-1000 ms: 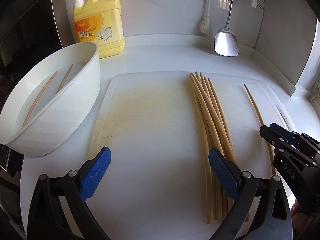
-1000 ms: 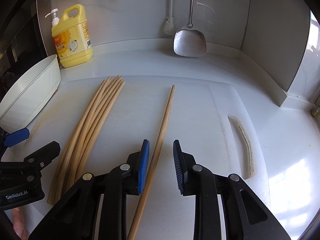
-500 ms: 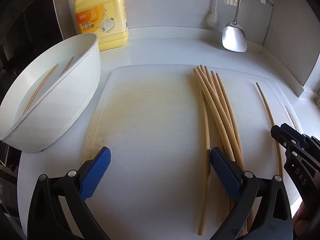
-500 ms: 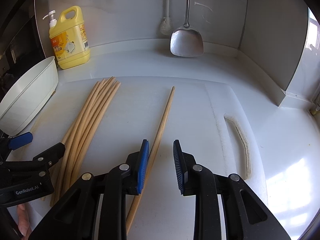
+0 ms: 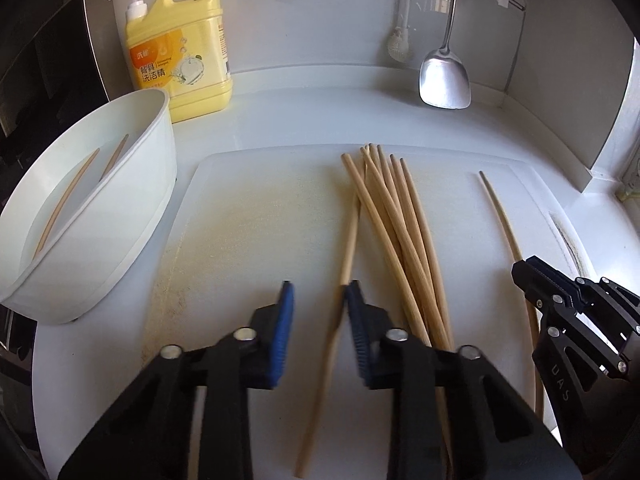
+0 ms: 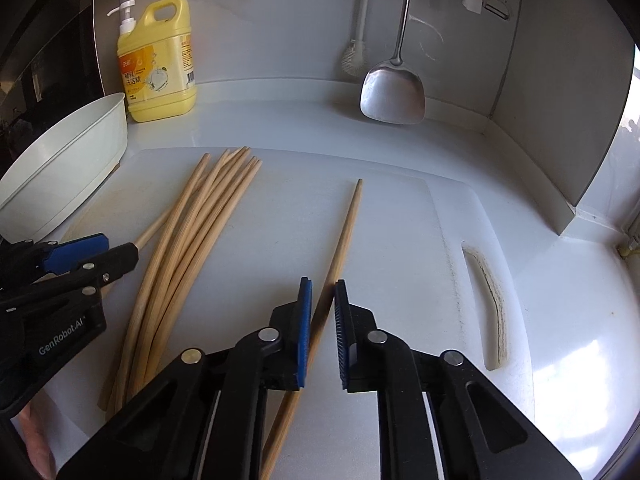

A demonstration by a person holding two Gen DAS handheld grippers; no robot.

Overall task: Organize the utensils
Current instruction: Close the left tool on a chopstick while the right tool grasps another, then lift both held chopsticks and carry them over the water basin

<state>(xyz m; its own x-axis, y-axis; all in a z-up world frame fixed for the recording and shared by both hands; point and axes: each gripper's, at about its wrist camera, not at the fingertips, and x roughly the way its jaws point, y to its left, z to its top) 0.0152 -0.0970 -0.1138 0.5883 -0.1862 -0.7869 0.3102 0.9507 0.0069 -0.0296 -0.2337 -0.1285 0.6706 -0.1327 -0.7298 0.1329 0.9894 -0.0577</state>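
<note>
left gripper point(image 5: 318, 308): held low over white cutting board point(image 5: 248, 220), jaws narrowed around one splayed chopstick point(image 5: 347, 248), right pad touching, grip not closed | chopstick bundle point(image 5: 400, 224): fanned just right | right gripper point(image 6: 320, 312): jaws narrow, straddling lone chopstick point(image 6: 346, 232), gaps visible | far left: white bowl point(image 5: 132, 184), two chopsticks inside; yellow detergent bottle point(image 5: 180, 52) | far right: steel spatula point(image 6: 394, 88) hung

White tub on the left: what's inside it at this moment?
In the left wrist view, the white tub holds two chopsticks lying side by side against its inner wall. The near wall hides its floor, so anything lower cannot be seen.
</note>
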